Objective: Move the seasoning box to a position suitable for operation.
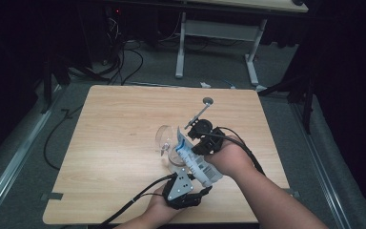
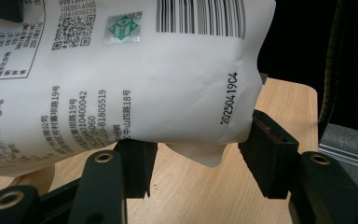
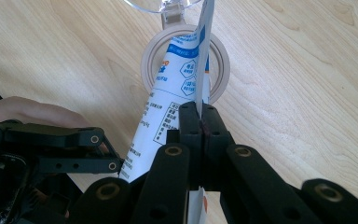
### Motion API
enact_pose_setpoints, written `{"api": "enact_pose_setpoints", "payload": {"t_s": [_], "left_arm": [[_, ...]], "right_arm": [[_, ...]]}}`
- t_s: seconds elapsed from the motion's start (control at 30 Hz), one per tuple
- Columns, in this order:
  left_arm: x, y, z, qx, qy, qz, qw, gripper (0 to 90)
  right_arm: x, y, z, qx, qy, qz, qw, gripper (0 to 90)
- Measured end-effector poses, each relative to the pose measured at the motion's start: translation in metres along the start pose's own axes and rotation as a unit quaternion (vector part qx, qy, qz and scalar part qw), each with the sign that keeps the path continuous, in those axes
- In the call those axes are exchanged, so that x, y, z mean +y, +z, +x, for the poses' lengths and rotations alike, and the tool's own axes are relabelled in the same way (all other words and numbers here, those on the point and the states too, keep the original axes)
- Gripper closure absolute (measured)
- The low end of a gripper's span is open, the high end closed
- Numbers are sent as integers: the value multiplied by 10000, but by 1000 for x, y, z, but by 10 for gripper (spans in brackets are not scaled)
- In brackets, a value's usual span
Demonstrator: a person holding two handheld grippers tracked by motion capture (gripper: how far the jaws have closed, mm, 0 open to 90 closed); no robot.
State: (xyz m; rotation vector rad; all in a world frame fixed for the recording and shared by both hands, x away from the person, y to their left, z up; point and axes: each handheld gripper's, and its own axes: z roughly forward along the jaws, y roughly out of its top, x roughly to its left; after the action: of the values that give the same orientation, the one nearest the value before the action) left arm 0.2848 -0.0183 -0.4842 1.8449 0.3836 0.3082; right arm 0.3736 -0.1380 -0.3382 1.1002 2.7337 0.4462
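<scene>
Pouch, white printed plastic (image 1: 198, 162), is pinched by its edge in the right hand-held gripper (image 3: 199, 122) over the round clear jar (image 3: 185, 63). Its near end lies between the spread jaws of the left hand-held gripper (image 2: 198, 156), so a slip there could spill contents onto the bench (image 1: 124, 124).

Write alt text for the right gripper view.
The right claw is clamped shut on the edge of a white and blue printed pouch, held over a round open container on a wooden table. The left claw sits at lower left.

The white printed plastic pouch (image 2: 121, 74) runs off the top and left edges of the left gripper view — its small print is too fine to read. In the high view, the clear plastic container (image 1: 166, 140) is partly hidden behind it.
</scene>
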Motion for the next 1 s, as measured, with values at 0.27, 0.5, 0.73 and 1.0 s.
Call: {"api": "enact_pose_setpoints", "payload": {"t_s": [0.27,0.5,0.73,1.0], "left_arm": [[0,0,-1,0,16,-8,10000,482],[0,-1,0,14,29,-3,10000,486],[1,-1,0,21,44,-17,10000,488],[1,-2,1,27,42,-15,10000,489]], "right_arm": [[0,0,0,18,-15,12,10000,900],[0,0,1,18,-10,13,10000,900],[1,-1,1,10,-25,5,10000,900],[2,0,0,23,-49,-5,10000,900]]}}
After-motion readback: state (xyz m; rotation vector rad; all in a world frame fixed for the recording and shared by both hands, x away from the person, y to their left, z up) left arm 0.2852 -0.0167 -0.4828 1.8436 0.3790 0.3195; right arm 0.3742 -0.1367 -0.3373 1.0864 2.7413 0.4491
